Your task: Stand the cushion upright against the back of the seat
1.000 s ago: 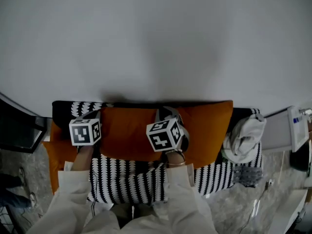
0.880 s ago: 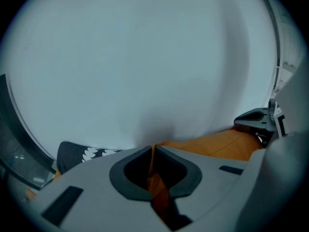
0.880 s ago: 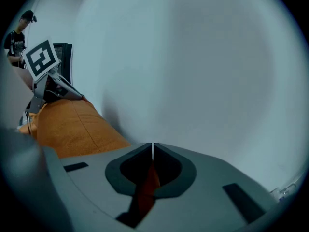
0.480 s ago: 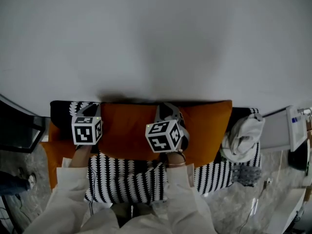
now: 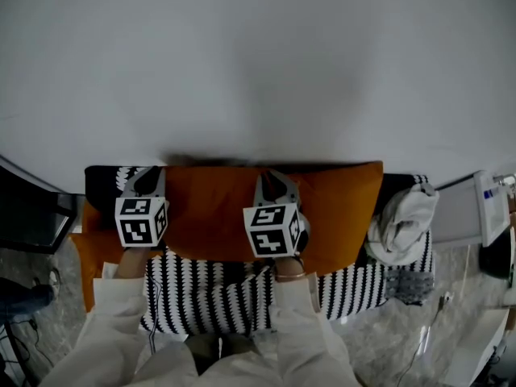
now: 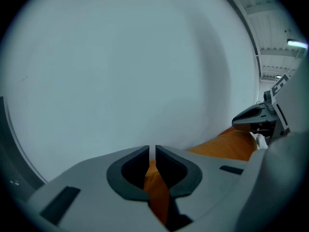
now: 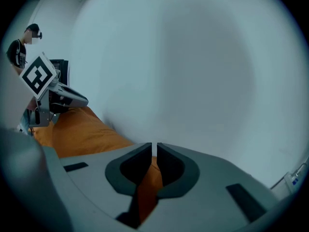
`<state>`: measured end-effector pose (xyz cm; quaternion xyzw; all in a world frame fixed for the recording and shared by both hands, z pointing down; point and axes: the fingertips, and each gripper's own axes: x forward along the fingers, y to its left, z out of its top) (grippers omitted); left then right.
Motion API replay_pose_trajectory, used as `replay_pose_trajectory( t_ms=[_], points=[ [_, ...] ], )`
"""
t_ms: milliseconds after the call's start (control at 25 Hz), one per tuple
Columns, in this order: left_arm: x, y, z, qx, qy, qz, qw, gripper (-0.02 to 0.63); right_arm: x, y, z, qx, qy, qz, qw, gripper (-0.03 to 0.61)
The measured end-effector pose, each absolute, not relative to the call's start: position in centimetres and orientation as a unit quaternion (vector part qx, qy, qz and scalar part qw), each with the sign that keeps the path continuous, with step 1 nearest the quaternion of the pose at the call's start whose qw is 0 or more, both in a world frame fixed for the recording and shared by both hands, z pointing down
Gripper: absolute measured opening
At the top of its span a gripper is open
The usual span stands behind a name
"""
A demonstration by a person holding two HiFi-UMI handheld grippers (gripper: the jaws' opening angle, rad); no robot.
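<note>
You hold 2 grippers out in front of you, side by side and well apart. Your left gripper (image 5: 151, 176) and your right gripper (image 5: 272, 177) both point forward and slope downward. Each has its jaws almost together, pinching the top edge of the cushion (image 5: 218, 208). Your 2 forearms, in pale sleeves, reach forward roughly parallel.

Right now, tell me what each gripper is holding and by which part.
Both hold the orange cushion by its top edge: the left gripper is shut near its left end, the right gripper near the middle.
</note>
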<state>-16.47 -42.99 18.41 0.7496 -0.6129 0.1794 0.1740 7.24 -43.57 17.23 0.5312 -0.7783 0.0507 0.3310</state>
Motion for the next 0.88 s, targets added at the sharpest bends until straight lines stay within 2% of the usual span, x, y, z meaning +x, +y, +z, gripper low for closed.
replay_pose_trajectory(
  t_ms=[600, 880],
  points=[
    [-21.0, -37.4, 15.9, 0.703, -0.682, 0.124, 0.157, 0.023, 6.4, -37.8, 14.4, 0.526, -0.8, 0.048, 0.284, 0.02],
    [-19.1, -33.1, 13.2, 0.728, -0.664, 0.066, 0.156, 0.023, 6.4, -33.4, 13.2, 0.524, -0.808, 0.055, 0.266, 0.02]
  ],
)
